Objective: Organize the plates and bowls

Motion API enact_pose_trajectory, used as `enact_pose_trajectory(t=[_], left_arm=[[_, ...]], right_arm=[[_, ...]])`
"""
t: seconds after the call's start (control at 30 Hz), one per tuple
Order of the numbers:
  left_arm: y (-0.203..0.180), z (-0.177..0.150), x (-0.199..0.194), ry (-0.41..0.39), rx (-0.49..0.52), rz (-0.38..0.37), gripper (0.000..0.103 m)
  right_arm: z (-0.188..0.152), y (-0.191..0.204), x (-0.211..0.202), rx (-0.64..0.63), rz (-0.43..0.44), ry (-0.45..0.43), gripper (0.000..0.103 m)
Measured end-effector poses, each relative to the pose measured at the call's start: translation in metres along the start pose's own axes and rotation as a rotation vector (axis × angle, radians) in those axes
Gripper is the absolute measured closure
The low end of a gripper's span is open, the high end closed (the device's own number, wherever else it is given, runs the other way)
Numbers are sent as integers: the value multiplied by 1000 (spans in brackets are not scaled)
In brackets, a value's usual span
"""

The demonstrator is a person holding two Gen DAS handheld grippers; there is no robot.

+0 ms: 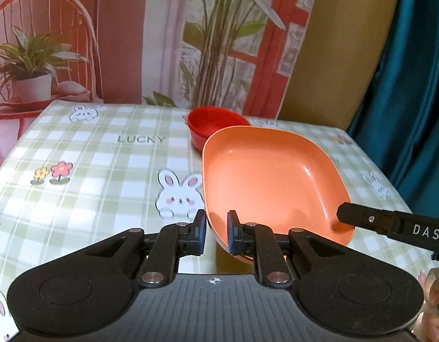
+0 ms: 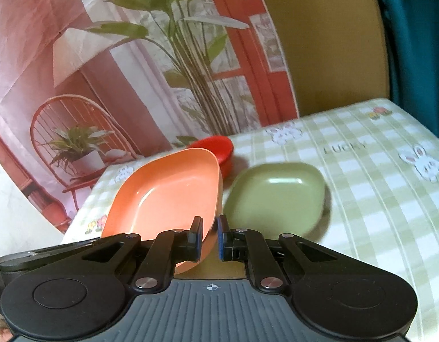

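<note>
An orange squarish plate (image 1: 265,176) hangs tilted above the table, held at two places on its near rim. My left gripper (image 1: 216,235) is shut on the rim's near left corner. The right gripper's black finger (image 1: 350,216) comes in from the right and clamps the plate's right edge. In the right wrist view my right gripper (image 2: 209,238) is shut on the orange plate (image 2: 168,188). A green squarish plate (image 2: 276,196) lies on the cloth just right of it. Behind both stands a red bowl (image 1: 216,125), also in the right wrist view (image 2: 222,148), partly hidden by the orange plate.
The table wears a green checked cloth (image 1: 105,156) with rabbits and flowers. A printed backdrop (image 1: 134,42) with plants and a chair hangs behind it. A teal curtain (image 1: 413,85) hangs at the right. A person's fingers (image 1: 436,299) show at the lower right edge.
</note>
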State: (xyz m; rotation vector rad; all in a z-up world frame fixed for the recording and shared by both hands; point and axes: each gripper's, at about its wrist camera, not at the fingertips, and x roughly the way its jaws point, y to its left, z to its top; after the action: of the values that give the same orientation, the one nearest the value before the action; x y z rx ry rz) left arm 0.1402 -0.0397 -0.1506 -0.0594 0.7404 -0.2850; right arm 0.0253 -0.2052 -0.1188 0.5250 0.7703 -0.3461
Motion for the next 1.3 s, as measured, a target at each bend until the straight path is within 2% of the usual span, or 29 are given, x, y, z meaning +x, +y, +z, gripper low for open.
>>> enact_pose_trajectory(t=[0.17,0.4,0.7,1.13,1.3], left_arm=[[-4,-14,-3,44,-3,-14,86],[-6,-22,-7,71,-21,-43,86],[-10,-33,-1,109,-20,-28,86],[-18,-36,11,83,97,8,86],[-14,-37,18,93,90,2,86]], right_arm=[[-29,-13,-10,63,-14,41,93],[-48,-30,-20,153,-16,80,93],[-50,-32,-31,138,-25,76,93],[-61,-41,-14,163,-30,125,93],[-62,-43,-7,168,-40,133,93]])
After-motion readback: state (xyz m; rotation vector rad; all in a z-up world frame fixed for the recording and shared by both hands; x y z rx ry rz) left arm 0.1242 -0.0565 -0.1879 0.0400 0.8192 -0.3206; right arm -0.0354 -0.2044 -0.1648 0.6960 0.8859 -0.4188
